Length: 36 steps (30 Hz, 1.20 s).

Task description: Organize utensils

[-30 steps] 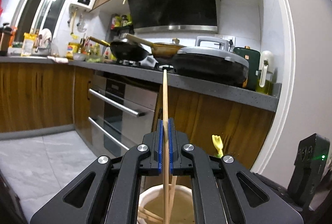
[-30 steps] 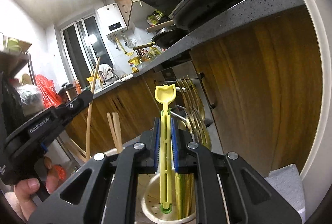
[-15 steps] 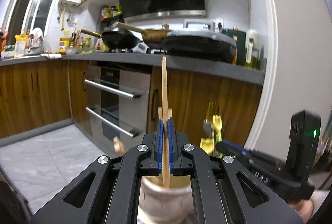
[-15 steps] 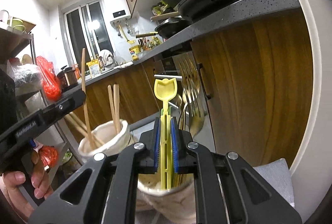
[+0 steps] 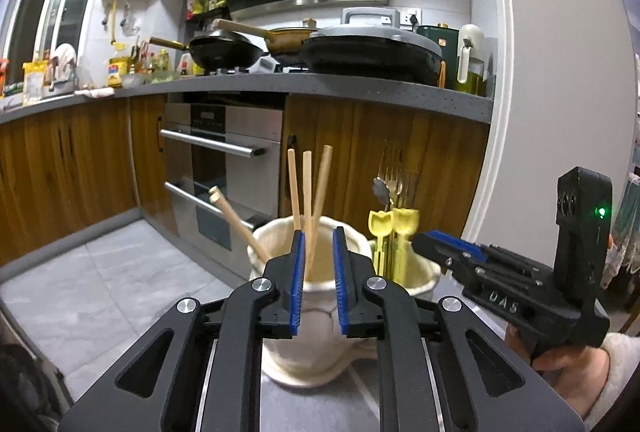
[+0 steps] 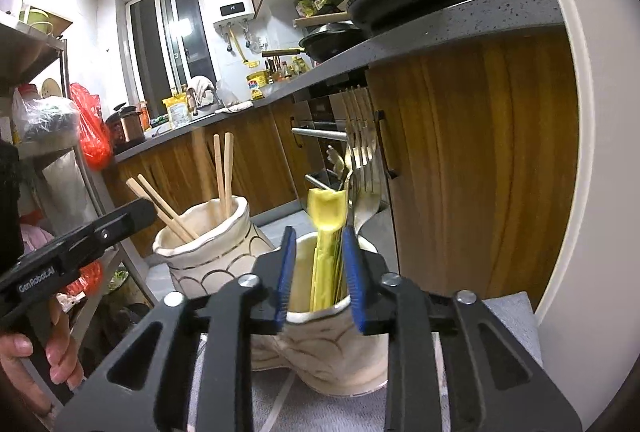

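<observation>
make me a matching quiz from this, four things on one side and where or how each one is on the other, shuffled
Things:
1. chopsticks
2. yellow utensils
3. left gripper
4. pan

Place or state:
A. on the counter by the stove
B. open, in front of the left jar
C. standing in the right jar with the forks
D. standing in the left jar

Pairs: 1-D, 2-C, 3-B, 4-A
</observation>
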### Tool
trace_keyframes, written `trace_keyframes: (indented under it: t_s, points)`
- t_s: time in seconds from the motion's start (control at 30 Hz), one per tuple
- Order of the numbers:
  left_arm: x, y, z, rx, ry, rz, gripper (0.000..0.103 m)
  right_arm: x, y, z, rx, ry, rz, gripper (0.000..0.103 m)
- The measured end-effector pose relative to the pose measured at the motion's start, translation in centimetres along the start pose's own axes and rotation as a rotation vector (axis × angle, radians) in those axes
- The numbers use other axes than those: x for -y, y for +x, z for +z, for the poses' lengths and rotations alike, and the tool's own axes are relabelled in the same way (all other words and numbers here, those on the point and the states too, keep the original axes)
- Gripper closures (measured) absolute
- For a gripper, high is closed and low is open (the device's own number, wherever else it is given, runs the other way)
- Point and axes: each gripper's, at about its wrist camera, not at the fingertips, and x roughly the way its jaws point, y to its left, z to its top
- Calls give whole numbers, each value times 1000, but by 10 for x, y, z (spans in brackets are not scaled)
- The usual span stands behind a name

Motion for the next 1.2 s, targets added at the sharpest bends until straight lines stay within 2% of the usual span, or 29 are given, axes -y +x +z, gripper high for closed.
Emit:
trace_keyframes:
  t_s: [0.17,0.23,0.47,0.53,0.6,0.67,0.73,0.77,0.8,1.07,1.2]
  points:
    - [-1,-18,-11,-22,-3,-2,80,1,-17,-6,-20,14,-8,78]
    - [-1,-26,-19,-35,-5,-3,78,-2,-25,-11,-39,0,-16,73]
    - [2,-41,-56,-100,22,29,75,-16,-47,-42,-150,-118,-64,70]
    - [0,-44,-65,-110,16,45,67,-17,-53,-48,-151,-144,-80,65]
    - [0,-47,-70,-101,20,70,54,-19,-59,-53,-140,-171,-100,51]
    - [1,-50,-74,-78,30,92,50,-18,-60,-55,-142,-182,-118,49]
    - [2,-54,-76,-41,43,120,39,-19,-62,-56,-140,-183,-128,45]
    - [2,-55,-76,-23,47,132,30,-19,-63,-56,-131,-183,-131,39]
    - [1,-56,-76,2,50,145,26,-19,-64,-55,-119,-185,-131,36]
    - [-6,-58,-80,88,21,182,12,-19,-70,-62,-22,-211,-156,17]
    - [-4,-57,-80,92,30,183,11,-19,-76,-61,28,-215,-161,15]
